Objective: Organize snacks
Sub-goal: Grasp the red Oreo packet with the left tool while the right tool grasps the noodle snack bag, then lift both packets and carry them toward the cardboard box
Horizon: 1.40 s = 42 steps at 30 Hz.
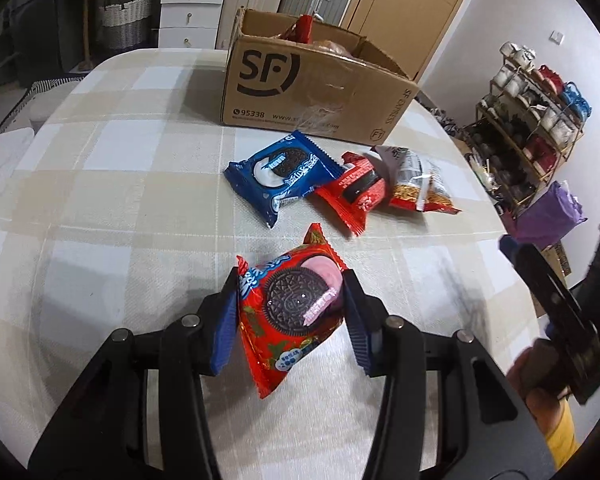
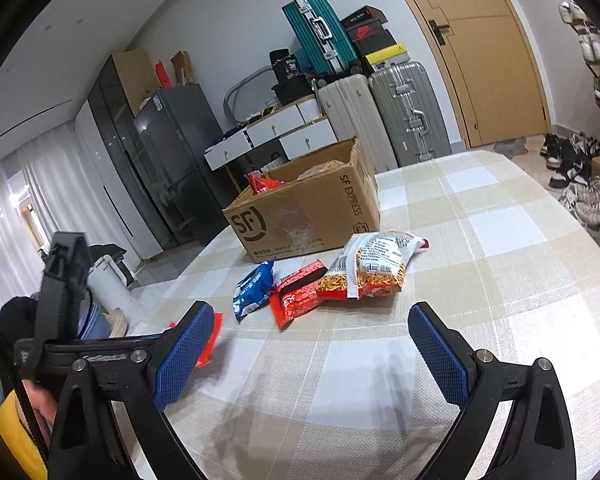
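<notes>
My left gripper (image 1: 290, 300) is shut on a red cookie packet (image 1: 290, 312) with a dark biscuit and pink cream printed on it, held just above the checked tablecloth (image 1: 120, 200). Beyond it lie a blue cookie packet (image 1: 282, 174), a smaller red packet (image 1: 354, 192) and a bag of stick snacks (image 1: 418, 182). An open cardboard box (image 1: 300, 80) stands behind them with some snacks inside. My right gripper (image 2: 312, 328) is open over the cloth, nothing between its blue pads. Ahead of it lie the blue packet (image 2: 252, 286), red packet (image 2: 298, 294), snack bag (image 2: 370, 266) and box (image 2: 300, 216).
The table edge curves off at left and right. A shoe rack (image 1: 532, 120) and a purple bag (image 1: 548, 212) stand on the floor to the right. Suitcases (image 2: 404, 116), white drawers (image 2: 272, 132) and a wooden door (image 2: 488, 52) line the far wall. A yellow sleeve (image 2: 16, 440) shows at lower left.
</notes>
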{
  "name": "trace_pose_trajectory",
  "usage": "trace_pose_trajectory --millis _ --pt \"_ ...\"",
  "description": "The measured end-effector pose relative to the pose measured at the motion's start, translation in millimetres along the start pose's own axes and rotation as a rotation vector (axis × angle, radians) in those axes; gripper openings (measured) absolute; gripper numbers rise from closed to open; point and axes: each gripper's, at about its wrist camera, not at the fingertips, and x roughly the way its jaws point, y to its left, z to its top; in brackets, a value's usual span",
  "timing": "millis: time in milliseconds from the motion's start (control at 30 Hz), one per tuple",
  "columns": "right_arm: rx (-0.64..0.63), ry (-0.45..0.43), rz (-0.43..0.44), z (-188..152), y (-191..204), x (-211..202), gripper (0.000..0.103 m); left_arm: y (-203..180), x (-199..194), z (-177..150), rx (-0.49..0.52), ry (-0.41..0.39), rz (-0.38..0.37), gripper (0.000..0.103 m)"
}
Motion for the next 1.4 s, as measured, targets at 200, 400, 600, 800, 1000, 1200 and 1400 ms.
trace_pose_trajectory --millis 200,400,600,800,1000,1200,1400 --pt "0.013 0.083 -0.03 13.9 -6.3 14.9 0.099 13.8 -16.8 -11.2 -0.016 -0.02 -0.035 0.044" --pt "-0.06 0.177 -0.117 55.0 -8.3 50.6 0.099 27.6 -24.4 -15.3 -0.034 -0.037 -0.063 0.044" --pt "-0.05 0.369 -0.215 70.7 -27.2 113.4 0.099 35.8 -33.2 -16.7 -0.027 -0.069 -0.054 0.044" --pt "-0.033 0.448 -0.25 75.9 -34.4 147.6 0.071 44.0 -35.9 -19.3 -0.039 -0.069 -0.063 0.044" --pt "-0.002 0.465 -0.235 72.3 -41.0 149.0 0.058 46.6 -38.5 -21.1 -0.051 -0.073 -0.073 0.044" --pt "-0.001 0.437 -0.21 69.2 -37.2 128.4 0.054 42.2 -45.7 -22.3 -0.045 -0.082 -0.077 0.044" --pt "0.039 0.351 -0.125 69.3 -23.4 83.0 0.054 33.6 -59.4 -23.3 -0.03 -0.106 -0.066 0.044"
